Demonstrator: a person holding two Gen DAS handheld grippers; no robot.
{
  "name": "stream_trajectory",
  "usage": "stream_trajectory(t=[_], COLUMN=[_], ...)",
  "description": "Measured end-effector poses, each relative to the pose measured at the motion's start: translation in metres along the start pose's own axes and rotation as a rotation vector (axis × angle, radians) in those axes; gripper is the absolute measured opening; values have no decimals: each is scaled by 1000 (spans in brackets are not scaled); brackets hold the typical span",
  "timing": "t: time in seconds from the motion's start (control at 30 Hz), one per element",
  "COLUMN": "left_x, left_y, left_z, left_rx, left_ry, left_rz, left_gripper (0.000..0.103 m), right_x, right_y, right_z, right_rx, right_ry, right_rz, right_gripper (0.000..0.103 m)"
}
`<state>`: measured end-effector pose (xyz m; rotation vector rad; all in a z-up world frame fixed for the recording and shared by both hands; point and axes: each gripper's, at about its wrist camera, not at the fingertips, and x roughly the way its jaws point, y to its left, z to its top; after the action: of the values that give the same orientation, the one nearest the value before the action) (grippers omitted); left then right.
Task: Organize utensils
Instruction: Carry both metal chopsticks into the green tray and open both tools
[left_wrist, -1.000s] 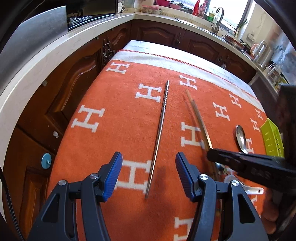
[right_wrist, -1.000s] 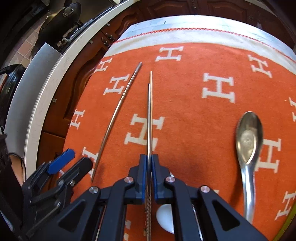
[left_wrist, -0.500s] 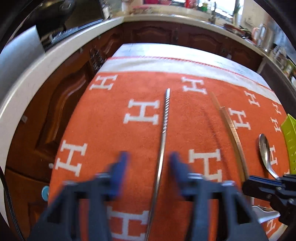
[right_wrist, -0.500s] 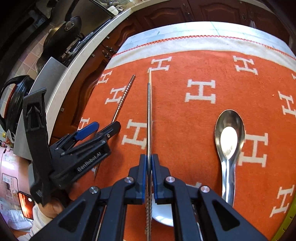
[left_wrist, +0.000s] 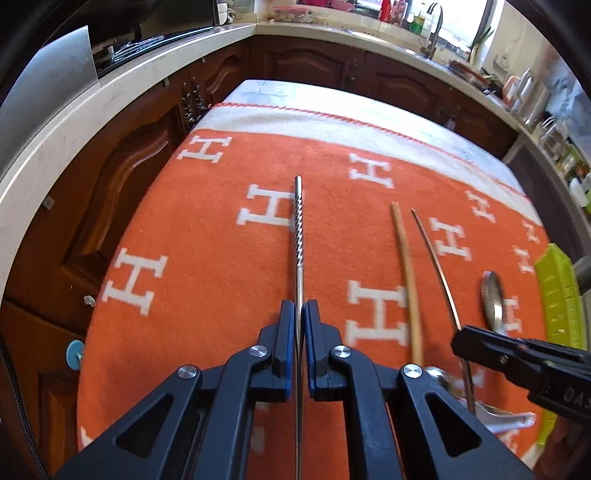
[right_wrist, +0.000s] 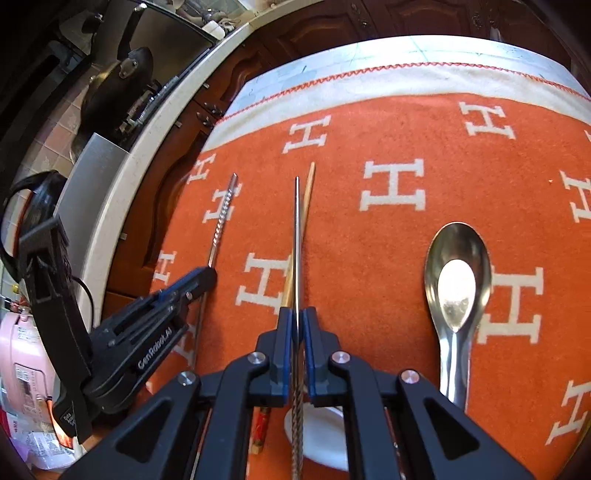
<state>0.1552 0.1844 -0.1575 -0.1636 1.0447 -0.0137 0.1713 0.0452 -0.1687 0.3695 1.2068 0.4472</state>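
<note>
My left gripper (left_wrist: 299, 314) is shut on a metal chopstick (left_wrist: 298, 236) with a twisted tip, which points away over the orange blanket (left_wrist: 207, 236). My right gripper (right_wrist: 298, 317) is shut on a second metal chopstick (right_wrist: 296, 229), held above a wooden chopstick (right_wrist: 306, 199) that lies on the blanket. In the left wrist view the wooden chopstick (left_wrist: 406, 273) and the right-held metal one (left_wrist: 436, 262) lie to the right. A steel spoon (right_wrist: 456, 280) lies at the right. The left gripper (right_wrist: 199, 277) also shows in the right wrist view.
A yellow-green tray (left_wrist: 557, 295) stands at the blanket's right edge. A white spoon (right_wrist: 321, 432) lies under the right gripper. Wooden cabinets (left_wrist: 122, 177) and a pale countertop (left_wrist: 66, 122) run along the left and far sides.
My left gripper has closed on the twisted-tip metal chopstick it was straddling. My right gripper stays shut on its chopstick and has moved a little nearer and higher.
</note>
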Motion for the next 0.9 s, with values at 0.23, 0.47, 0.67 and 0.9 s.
stream_trajectory(t=[0.23,0.47,0.67,0.9], left_x=[-51,-84,-89,-73], left_y=[-36,-124,-224,-308], left_z=[-7,-16,-20,-32], left_rx=[17,94,181,227], left_ry=[-37,-7,35,105], left_rz=[-115,-266,-371,-400], left_gripper=[3,3,3,3], right_x=[-42,-117,-184,-219], right_y=[-4,-39,-94,-156], right_z=[-10,-32,-53,-68], right_rx=[5,60,126,187], right_ry=[-63,-175,-260,-264], right_rz=[56,16,-141,-291], right_gripper=[6,6,6,6])
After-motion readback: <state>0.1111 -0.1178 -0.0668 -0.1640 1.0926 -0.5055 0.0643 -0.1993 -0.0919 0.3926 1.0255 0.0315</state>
